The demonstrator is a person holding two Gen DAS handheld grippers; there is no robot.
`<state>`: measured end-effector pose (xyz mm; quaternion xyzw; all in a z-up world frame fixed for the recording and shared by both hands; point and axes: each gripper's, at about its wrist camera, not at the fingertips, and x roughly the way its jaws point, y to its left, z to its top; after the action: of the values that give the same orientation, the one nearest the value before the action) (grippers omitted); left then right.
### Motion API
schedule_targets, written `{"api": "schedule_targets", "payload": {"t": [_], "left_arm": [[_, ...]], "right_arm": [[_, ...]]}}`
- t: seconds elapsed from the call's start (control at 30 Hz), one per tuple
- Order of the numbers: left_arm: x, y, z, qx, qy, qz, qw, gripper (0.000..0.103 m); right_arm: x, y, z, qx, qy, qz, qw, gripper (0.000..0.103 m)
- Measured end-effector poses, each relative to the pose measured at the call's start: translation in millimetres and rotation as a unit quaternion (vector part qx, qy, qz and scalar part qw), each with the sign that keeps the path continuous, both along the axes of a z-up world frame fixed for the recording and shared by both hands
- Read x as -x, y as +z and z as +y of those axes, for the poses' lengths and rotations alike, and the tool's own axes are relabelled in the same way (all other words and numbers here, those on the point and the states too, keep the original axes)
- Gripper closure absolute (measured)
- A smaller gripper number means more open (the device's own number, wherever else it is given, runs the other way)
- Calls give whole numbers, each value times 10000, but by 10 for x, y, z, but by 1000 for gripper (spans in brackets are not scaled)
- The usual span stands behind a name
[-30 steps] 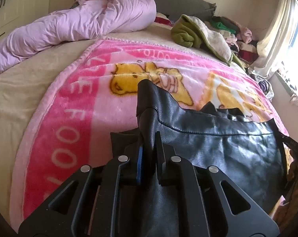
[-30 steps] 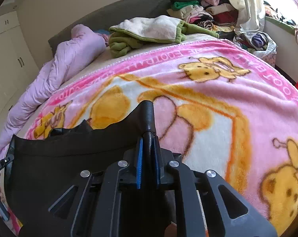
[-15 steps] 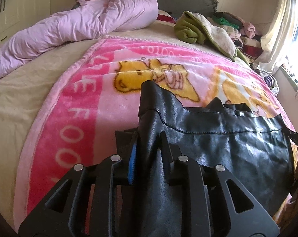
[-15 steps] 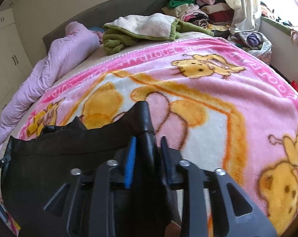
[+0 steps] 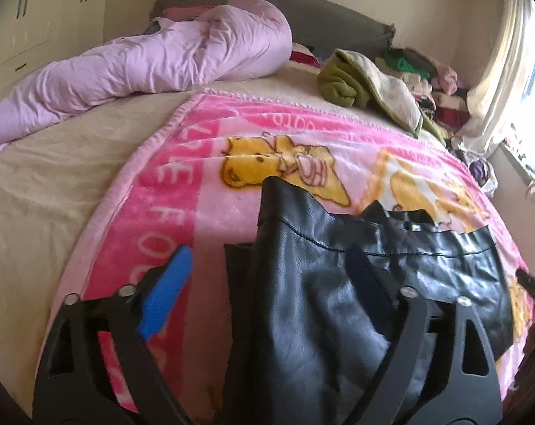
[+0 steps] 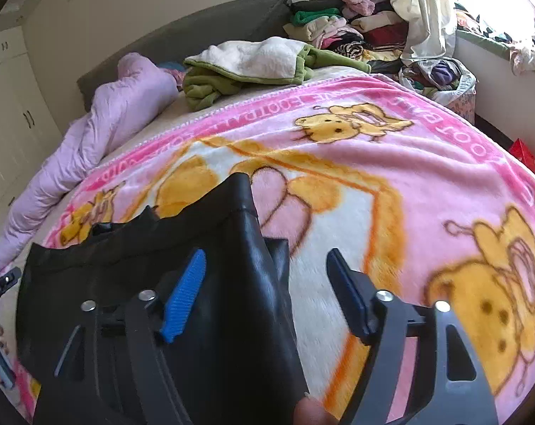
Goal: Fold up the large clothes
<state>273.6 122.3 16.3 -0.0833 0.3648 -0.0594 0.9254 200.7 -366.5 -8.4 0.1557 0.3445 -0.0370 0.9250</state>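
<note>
- Both my grippers, clamped on the black garment (image 5: 324, 283) a second ago, have just been opening.
- Left gripper (image 5: 267, 265) and right gripper (image 6: 267, 265) stand wide, pads off it.
- It lies on the pink blanket (image 6: 391, 163), a corner between each pair.

both cameras sit just behind their own gripper fingers, close above the near edge of the bed, and look forward and down across the pink blanket (image 5: 203, 184) toward the headboard (image 6: 203, 32). the left view faces the bed's left half, the right view its right half. they share the black garment (image 5: 338, 283), green blanket (image 6: 232, 78) and lilac duvet (image 5: 168, 60).
</note>
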Motion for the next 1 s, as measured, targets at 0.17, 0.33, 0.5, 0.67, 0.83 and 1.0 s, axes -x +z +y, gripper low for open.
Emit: {"api": "schedule_targets", "payload": {"t": [0.17,0.33,0.5,0.67,0.83,1.0], "left_arm": [[200,-67,131,224,20,120,9997,11],[427,-364,284,760,-23,524,9957,11],[544,-668,374,1498,-126,964,9839,11],[584,-845,416,1909,-60,1152,9748,11],[588,-843,367,2015,-128,1152,9726,34],[679,-808,213,1820,-268,1122,9765,68]], "right_arm": [[321,-7,-1,-111,138,20,9998,24],[589,-116,23,-187,279,197,9992,24],[765,-231,10,-464,361,359,9976,24],[783,-332,-62,-879,389,435,9944,24],[756,-466,-23,-1127,641,620,9896,38],[838,-437,-41,-1247,665,508,9887,76]]}}
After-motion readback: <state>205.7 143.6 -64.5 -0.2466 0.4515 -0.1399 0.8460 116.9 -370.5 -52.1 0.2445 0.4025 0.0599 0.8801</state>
